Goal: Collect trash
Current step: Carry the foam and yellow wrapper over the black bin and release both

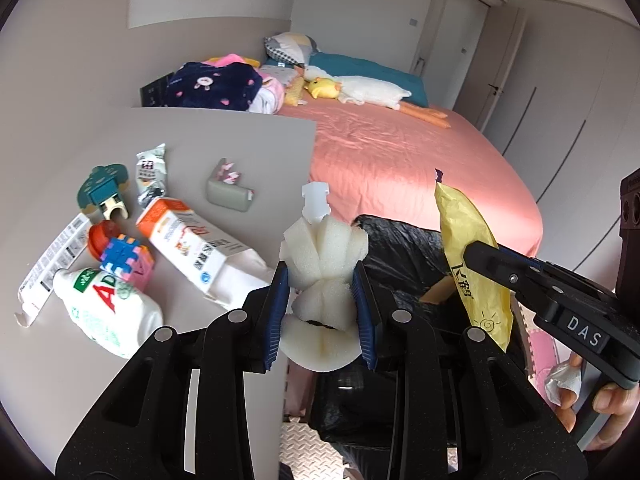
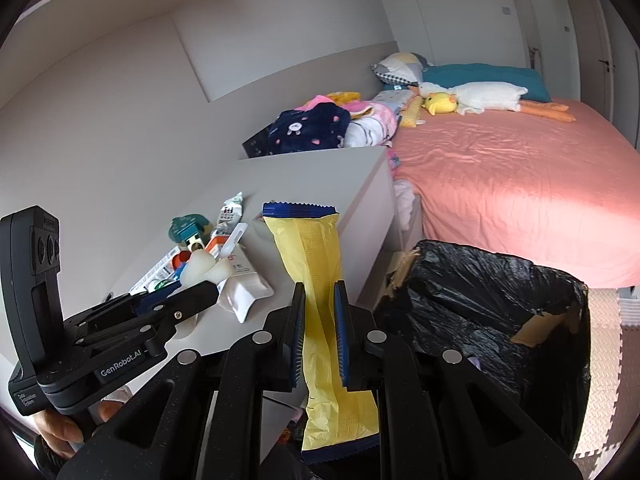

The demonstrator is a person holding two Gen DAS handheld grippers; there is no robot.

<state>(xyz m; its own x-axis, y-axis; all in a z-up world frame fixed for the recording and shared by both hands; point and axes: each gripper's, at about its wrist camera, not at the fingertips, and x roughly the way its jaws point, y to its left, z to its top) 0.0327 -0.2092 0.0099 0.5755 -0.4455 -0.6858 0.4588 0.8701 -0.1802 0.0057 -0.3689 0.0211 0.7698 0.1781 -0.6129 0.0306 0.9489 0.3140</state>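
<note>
We see the left gripper (image 1: pixel 322 304) pinching a white foam piece (image 1: pixel 325 272) between its pads, and the right gripper (image 2: pixel 320 334) pinching a yellow wrapper (image 2: pixel 320 304) upright, beside the black-lined bin (image 2: pixel 500 320).

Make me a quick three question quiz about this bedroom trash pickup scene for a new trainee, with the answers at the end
1. True or false: the left hand-held gripper is shut on a white foam piece.
2. What does the right hand-held gripper hold? A) a milk bottle B) a yellow wrapper C) a toy block
3. Fill in: the bin beside the pink bed is lined with a ____ bag.

Key:
1. True; its pads pinch the foam.
2. B; the jaws clamp the wrapper around its middle.
3. Black.
</note>
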